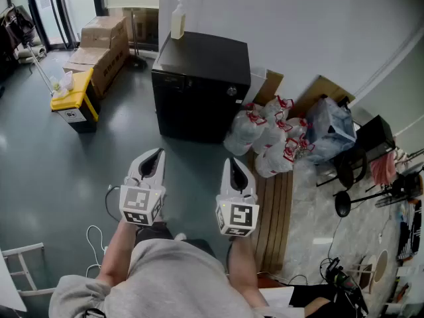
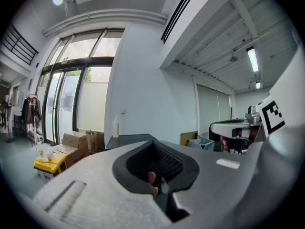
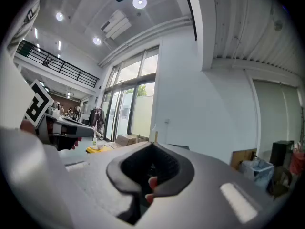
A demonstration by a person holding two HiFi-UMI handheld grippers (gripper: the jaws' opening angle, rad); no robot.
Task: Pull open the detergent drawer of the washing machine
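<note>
The left gripper point(image 1: 158, 152) has its jaws pressed together with nothing between them. In its own view the two halves meet in a single point, and a fingertip point(image 2: 151, 178) shows in the dark hollow behind them. The right gripper point(image 1: 232, 161) is just to its right, held level in the same way, with its jaws also closed on nothing. Both are held out in the air above the grey floor point(image 1: 53, 171) and touch nothing.

On the floor to the near right lies a strip of wooden boards point(image 1: 275, 204). Farther on, well apart from both grippers and straight ahead of them, stands the black washing machine point(image 1: 202, 85). The detergent drawer is too small to pick out on its front, which looks flush. A knob point(image 1: 231, 91) sits near the front's upper right corner. White bags point(image 1: 265, 134) with red handles are heaped against the machine's right side. A pale bottle point(image 1: 177, 20) stands on the far left corner of its top. To the left, a yellow-topped box point(image 1: 74, 101) sits on the floor, with cardboard boxes point(image 1: 106, 42) stacked beyond it.
</note>
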